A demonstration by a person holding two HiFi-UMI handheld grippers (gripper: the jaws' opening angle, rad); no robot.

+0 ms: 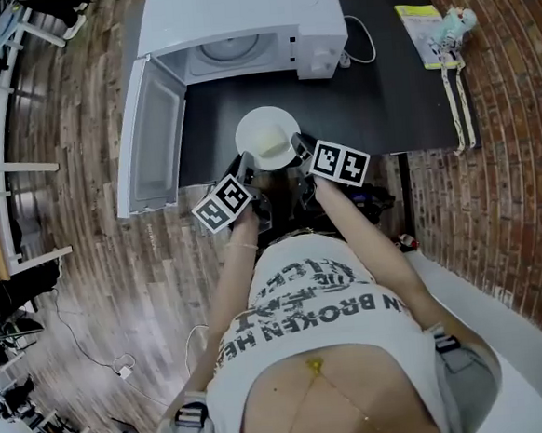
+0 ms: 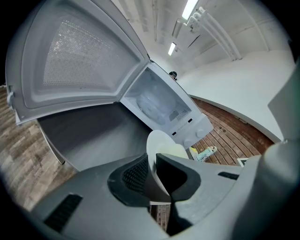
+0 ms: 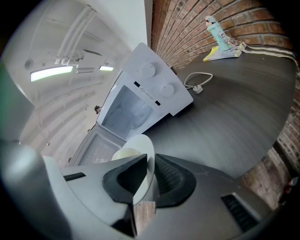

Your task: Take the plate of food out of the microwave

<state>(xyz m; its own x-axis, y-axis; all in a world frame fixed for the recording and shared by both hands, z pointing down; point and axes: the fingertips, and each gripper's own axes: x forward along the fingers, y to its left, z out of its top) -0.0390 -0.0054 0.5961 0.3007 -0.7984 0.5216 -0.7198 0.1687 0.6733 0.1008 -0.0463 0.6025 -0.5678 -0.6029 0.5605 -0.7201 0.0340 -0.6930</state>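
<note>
Plate [image 1: 266,135] is out of the microwave [image 1: 237,22]; left claw [image 1: 247,169] and right claw [image 1: 300,149] clamp its rim. Likely left: set it on the surface [image 1: 392,89].

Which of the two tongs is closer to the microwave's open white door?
Left. The left tongs grip the rim of the round white plate on the side facing the open white microwave door; the right tongs grip the opposite rim, farther from it.

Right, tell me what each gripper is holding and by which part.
Both hold the white plate: the left gripper clamps its left rim, the right gripper its right rim.
</note>
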